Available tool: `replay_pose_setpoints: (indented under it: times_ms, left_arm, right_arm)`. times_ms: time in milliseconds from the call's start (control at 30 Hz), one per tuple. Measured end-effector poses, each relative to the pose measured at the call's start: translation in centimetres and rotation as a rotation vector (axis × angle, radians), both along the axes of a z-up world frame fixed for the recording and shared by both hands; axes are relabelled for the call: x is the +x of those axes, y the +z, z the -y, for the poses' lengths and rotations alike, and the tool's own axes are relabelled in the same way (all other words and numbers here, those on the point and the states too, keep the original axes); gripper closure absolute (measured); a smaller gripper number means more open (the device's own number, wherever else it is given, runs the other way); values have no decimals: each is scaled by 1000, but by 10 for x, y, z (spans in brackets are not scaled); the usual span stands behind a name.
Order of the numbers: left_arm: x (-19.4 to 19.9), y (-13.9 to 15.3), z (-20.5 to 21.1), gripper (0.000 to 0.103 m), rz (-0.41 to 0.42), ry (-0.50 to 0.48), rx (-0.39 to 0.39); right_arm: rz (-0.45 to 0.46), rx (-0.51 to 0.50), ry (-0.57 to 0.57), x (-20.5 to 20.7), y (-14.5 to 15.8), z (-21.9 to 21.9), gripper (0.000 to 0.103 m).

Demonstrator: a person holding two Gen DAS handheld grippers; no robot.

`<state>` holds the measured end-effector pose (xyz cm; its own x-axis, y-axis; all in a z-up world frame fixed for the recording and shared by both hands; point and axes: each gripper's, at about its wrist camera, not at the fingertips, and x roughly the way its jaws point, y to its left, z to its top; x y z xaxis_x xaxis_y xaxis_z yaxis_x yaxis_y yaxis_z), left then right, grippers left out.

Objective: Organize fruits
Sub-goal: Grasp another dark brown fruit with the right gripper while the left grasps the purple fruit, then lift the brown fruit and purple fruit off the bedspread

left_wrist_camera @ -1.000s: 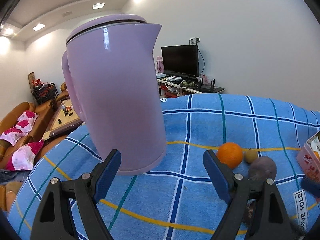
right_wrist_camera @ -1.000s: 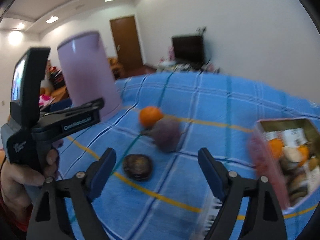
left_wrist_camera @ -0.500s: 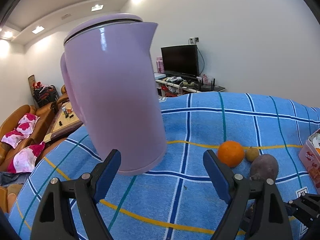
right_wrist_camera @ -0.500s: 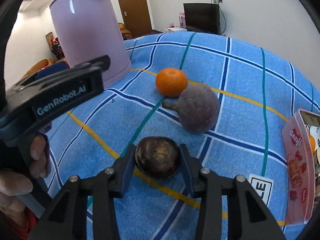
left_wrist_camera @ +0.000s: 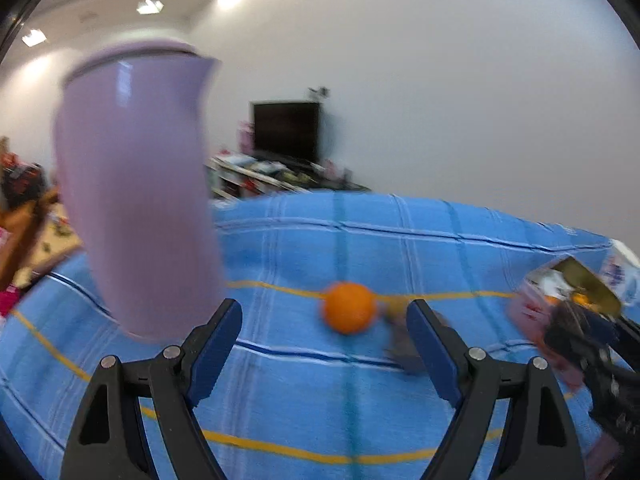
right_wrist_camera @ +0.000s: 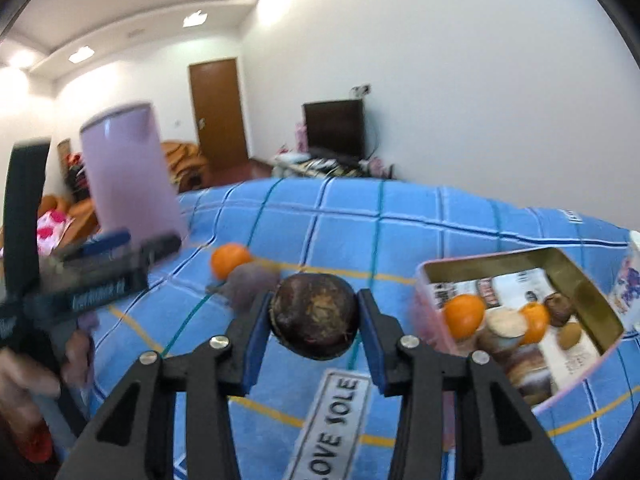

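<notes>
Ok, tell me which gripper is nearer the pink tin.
Right. The right gripper, shut on a dark fruit, hangs just left of the tin. The left gripper is open farther off, by the kettle and the orange.

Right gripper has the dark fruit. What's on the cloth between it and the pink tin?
Nothing stands between them. In the right wrist view, only bare blue checked cloth separates the dark fruit, held in the right gripper, from the pink tin.

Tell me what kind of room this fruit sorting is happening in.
Most likely a home living room: a television on a cluttered low stand, an orange sofa with floral cushions and a wooden door beyond the blue checked tablecloth.
</notes>
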<state>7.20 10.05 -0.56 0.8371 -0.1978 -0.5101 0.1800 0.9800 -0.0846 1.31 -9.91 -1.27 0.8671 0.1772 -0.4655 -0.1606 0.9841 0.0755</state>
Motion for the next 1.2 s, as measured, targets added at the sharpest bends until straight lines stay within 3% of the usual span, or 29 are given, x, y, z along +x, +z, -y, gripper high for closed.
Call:
replay_pose_setpoints:
  times_ms: [233,367,500,700,900,1067,1133,1200]
  left_arm:
    - [20,-7,48,18,-166,-56,29]
    - [36,-16,73,18,-238,-14,94]
    - [52,-30,89,39,-295,23,137]
    - [58,-46,87,43,-336,41,104]
    - [51,-39,72,44,-314,42,28]
    - [26,-19,66,45,-179,86,26]
    - [15,-11,68,55,-114,97,48]
    - [7,-4,72,55,-61,100,73]
  right_arm:
    - [111,-62,-44,-11,15,7,58]
    - [109,-32,-37,-13,16,12,58]
    - [88,-2,-34,-11,17,20,58]
    - [90,12,-35,-10,17,22,58]
    - [97,10,-40,-11,15,21,58]
    - [140,3,-67,-16,17,23,58]
    - [150,-6,-80,-17,17,25,58]
    - [151,-13,-90,-16,16,25,58]
